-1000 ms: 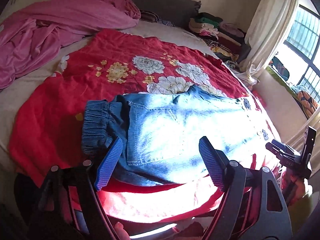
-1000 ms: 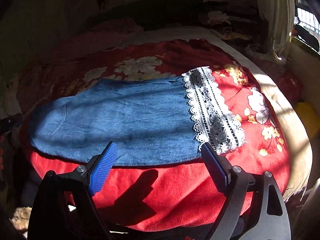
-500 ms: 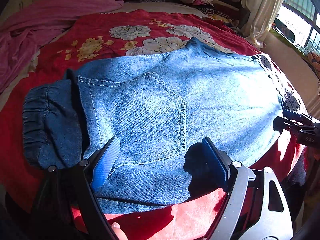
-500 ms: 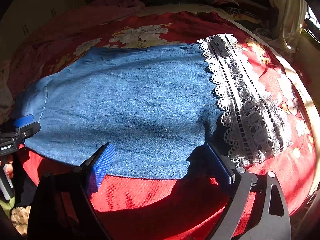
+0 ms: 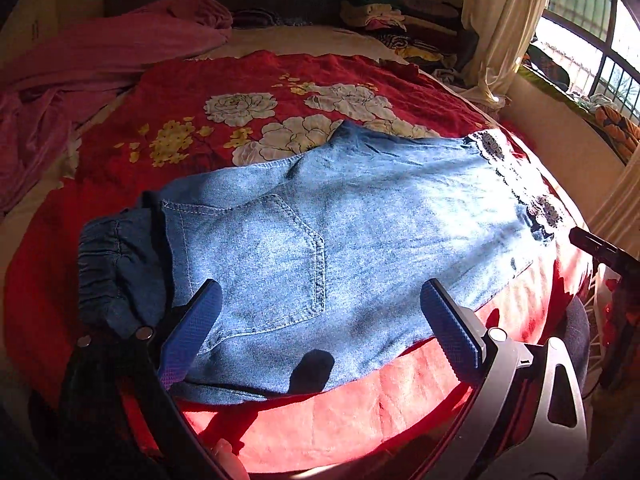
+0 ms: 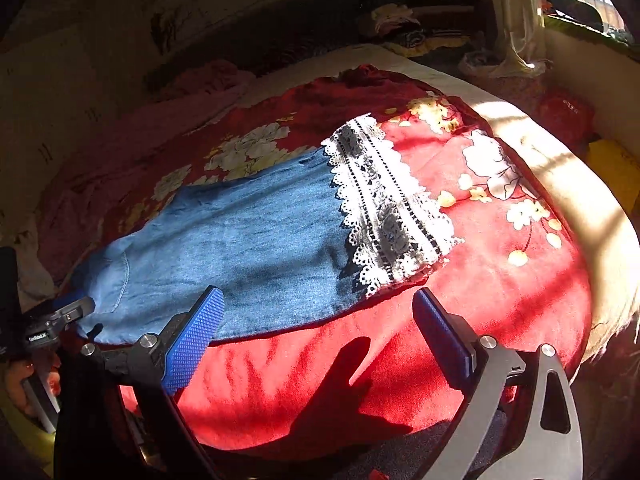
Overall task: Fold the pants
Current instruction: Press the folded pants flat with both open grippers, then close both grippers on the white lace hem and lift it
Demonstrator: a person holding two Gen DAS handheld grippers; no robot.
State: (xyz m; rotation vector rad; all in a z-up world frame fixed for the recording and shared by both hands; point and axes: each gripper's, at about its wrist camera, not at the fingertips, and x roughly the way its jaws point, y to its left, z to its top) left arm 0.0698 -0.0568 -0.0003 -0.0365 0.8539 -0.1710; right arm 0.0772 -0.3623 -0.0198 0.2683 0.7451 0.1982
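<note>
The left gripper (image 5: 320, 332) has its 2 blue ribbed jaws wide apart and empty, hovering over the near edge of the faded blue denim pants (image 5: 340, 232), just below the stitched back pocket (image 5: 256, 264). The right gripper (image 6: 316, 328) is likewise spread and empty, poised over the near edge of the pants (image 6: 240, 248) close to the white-and-black lace cuff (image 6: 384, 204).

The pants lie flat and lengthwise across the red floral blanket (image 5: 248, 120) on the bed, with the gathered elastic waistband (image 5: 108, 264) at the left end and the cuff at the right. They look already halved leg over leg, though the layers are hard to tell apart in the glare.

The next fold probably brings the cuff toward the waistband. To do it well, each pair of jaws should pinch every layer at the near edge, lift together, and keep the cloth taut so the lace does not curl under.

A heap of pink bedding (image 5: 80, 64) lies well apart at the back.
</note>
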